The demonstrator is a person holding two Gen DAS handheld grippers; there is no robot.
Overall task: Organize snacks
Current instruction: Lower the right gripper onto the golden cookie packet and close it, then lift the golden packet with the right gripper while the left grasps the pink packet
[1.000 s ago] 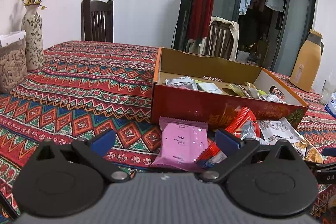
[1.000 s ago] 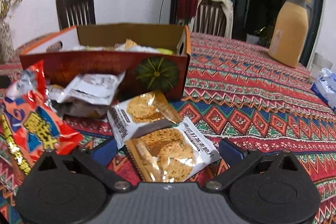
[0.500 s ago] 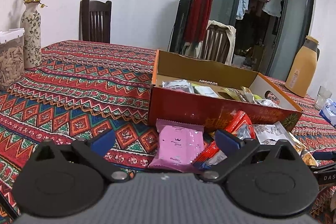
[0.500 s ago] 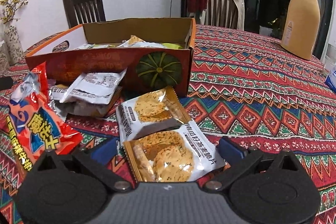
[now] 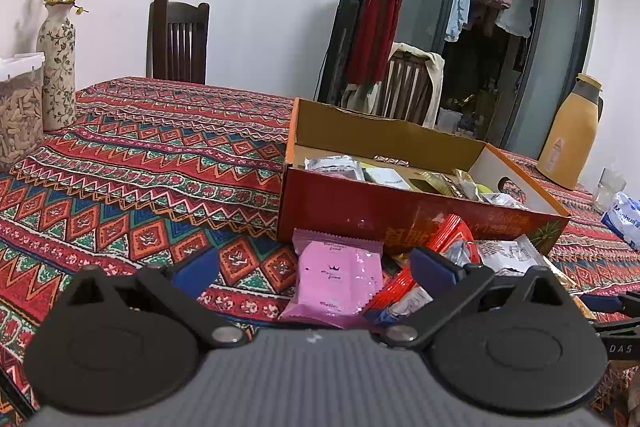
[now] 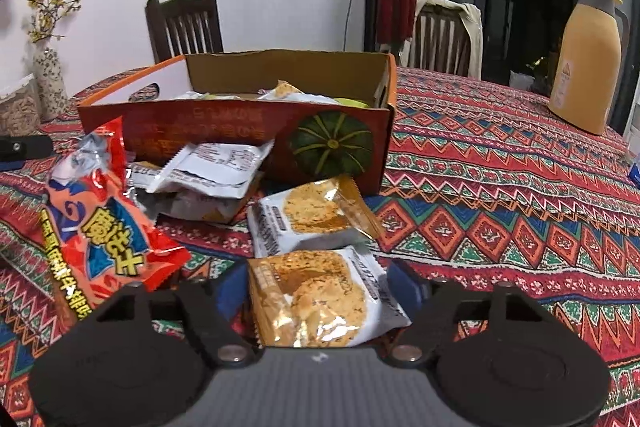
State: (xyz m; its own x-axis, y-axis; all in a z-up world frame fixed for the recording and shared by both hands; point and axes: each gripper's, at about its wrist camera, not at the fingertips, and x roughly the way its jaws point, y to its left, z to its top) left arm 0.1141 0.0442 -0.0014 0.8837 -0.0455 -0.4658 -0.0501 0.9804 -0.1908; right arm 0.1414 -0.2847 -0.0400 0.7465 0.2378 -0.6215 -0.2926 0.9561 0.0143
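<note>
An open red cardboard box [image 5: 400, 215] [image 6: 224, 127] holds several snack packets. Loose snacks lie on the patterned cloth in front of it. My left gripper [image 5: 316, 267] is open, and a pink packet [image 5: 340, 275] lies flat between and just beyond its fingers, with a red packet [image 5: 440, 239] by the right finger. My right gripper [image 6: 316, 287] is closing its jaws on a gold-and-white cookie packet [image 6: 320, 303], and the blue pads touch its two sides. A second cookie packet [image 6: 312, 219], a white packet [image 6: 216, 163] and the red packet [image 6: 100, 227] lie beyond.
A flowered vase [image 5: 58, 67] and a clear jar of seeds [image 5: 20, 115] stand at the table's far left. A yellow thermos jug [image 6: 584, 59] stands at the right, with a tissue pack [image 5: 624, 223] near it. Wooden chairs stand behind the table.
The right gripper's jaws have come in from wide open onto the near cookie packet, which now bulges between the pads. The left gripper stays open in the same spot.
</note>
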